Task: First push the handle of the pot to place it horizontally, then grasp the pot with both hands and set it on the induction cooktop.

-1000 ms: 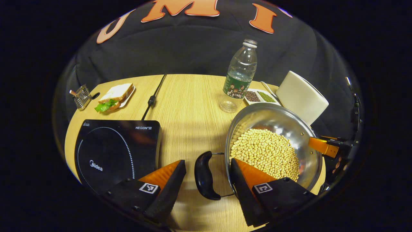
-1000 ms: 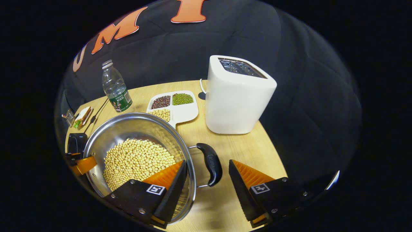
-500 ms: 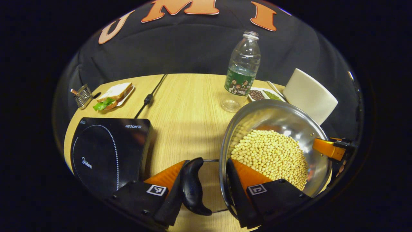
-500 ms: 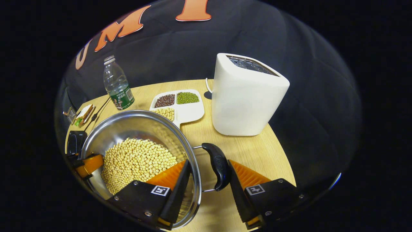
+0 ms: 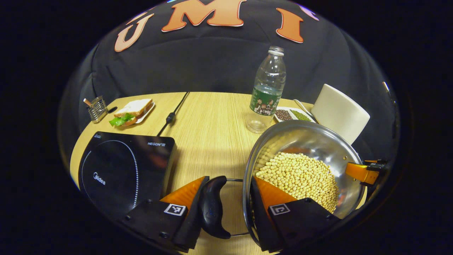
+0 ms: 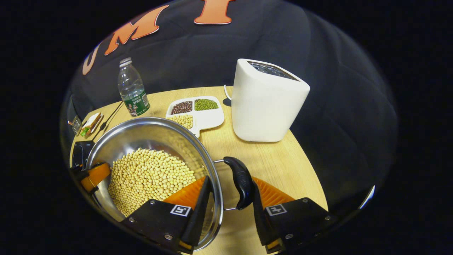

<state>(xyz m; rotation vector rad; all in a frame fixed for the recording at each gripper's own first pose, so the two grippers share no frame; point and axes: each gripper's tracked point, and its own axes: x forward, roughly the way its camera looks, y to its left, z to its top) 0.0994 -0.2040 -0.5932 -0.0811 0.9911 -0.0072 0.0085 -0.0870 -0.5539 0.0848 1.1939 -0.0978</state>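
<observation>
Jaws of both grippers straddle pot (image 5: 304,156) handles, rim between.

We counted one pot (image 5: 304,156) of soybeans (image 5: 300,175), reaching in between the jaws of both grippers, with two black handles: one (image 5: 211,207) between the jaws of the left gripper (image 5: 226,212), one (image 6: 242,182) between those of the right gripper (image 6: 228,212). That made two grippers. Beyond the left jaws we counted one induction cooktop (image 5: 124,170), one sandwich (image 5: 132,111), one small wire holder (image 5: 96,109), one black cable (image 5: 173,113) and one water bottle (image 5: 267,92). Beyond the right jaws we counted one white toaster (image 6: 267,101) and one divided dish (image 6: 200,113) with three fillings. All stood on one worktop (image 5: 208,131).
</observation>
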